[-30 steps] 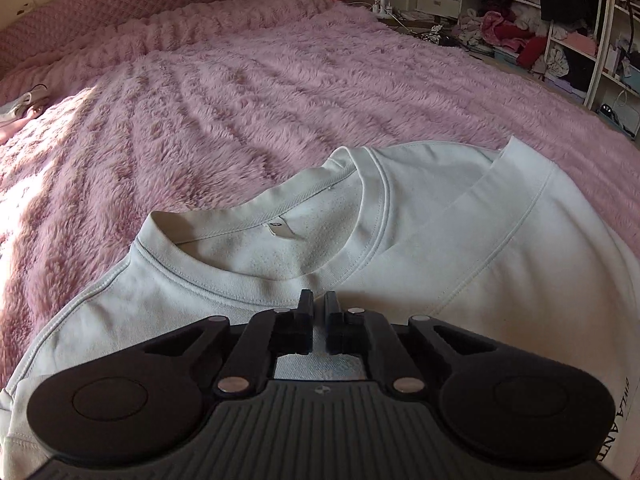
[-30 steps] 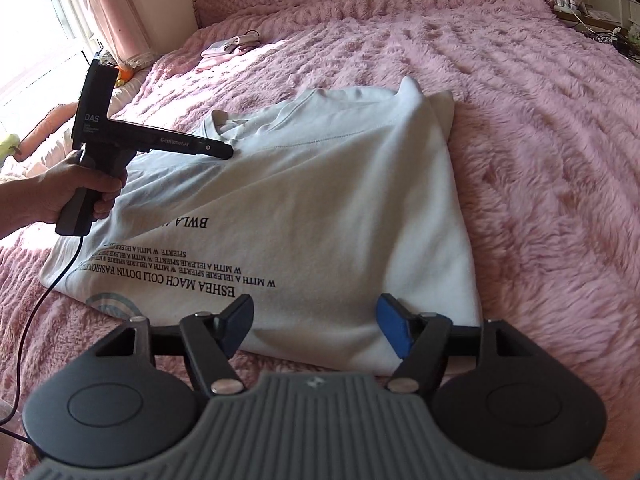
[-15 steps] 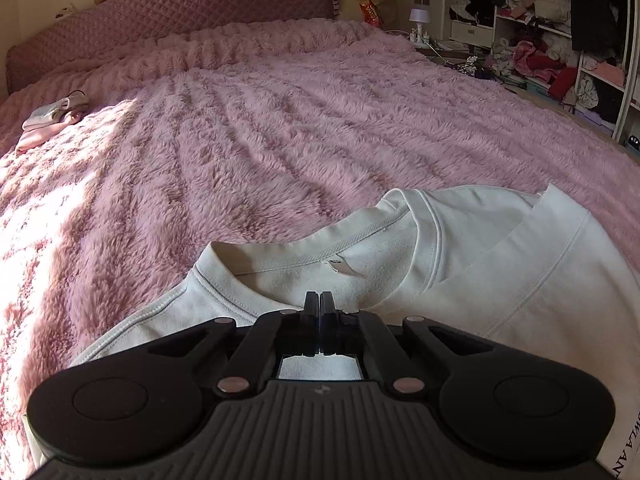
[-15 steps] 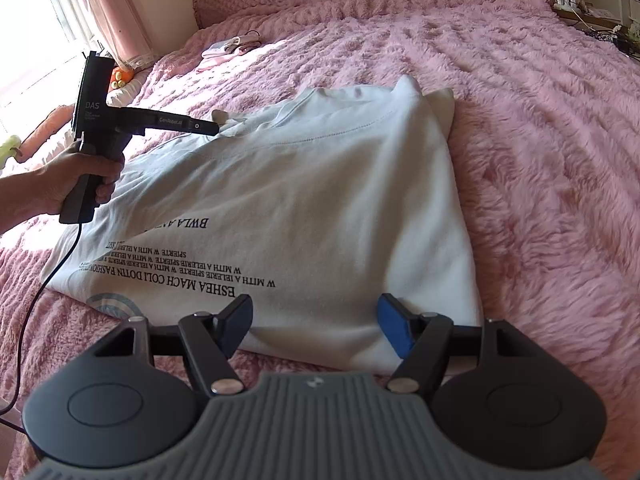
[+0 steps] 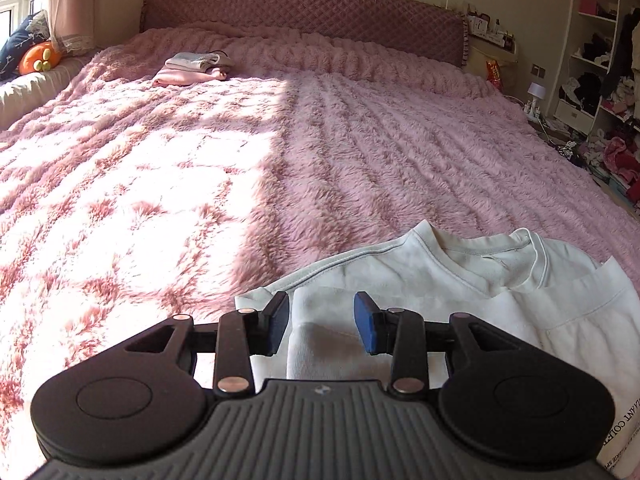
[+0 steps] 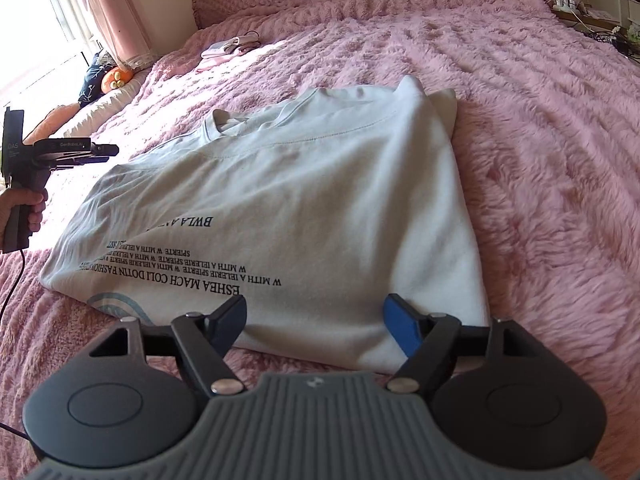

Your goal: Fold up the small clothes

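Observation:
A white sweatshirt (image 6: pixel 304 208) with black printed text lies partly folded on the pink fuzzy bedspread (image 6: pixel 540 128), collar toward the headboard. In the left wrist view its collar and left shoulder (image 5: pixel 460 280) show. My left gripper (image 5: pixel 322 322) is open and empty, just above the shirt's left shoulder edge. It also shows in the right wrist view (image 6: pixel 108 150), held off the shirt's left side. My right gripper (image 6: pixel 316 322) is open and empty, hovering over the shirt's near hem.
A small stack of folded clothes (image 5: pixel 192 68) lies near the headboard (image 5: pixel 304 16). An orange plush toy (image 5: pixel 40 58) sits at the window side. Shelves with piled clothes (image 5: pixel 604 92) stand to the right of the bed.
My left gripper was shut at the collar; it has opened, let go and moved left off the shirt. The collar now lies flatter. The right gripper has stayed still.

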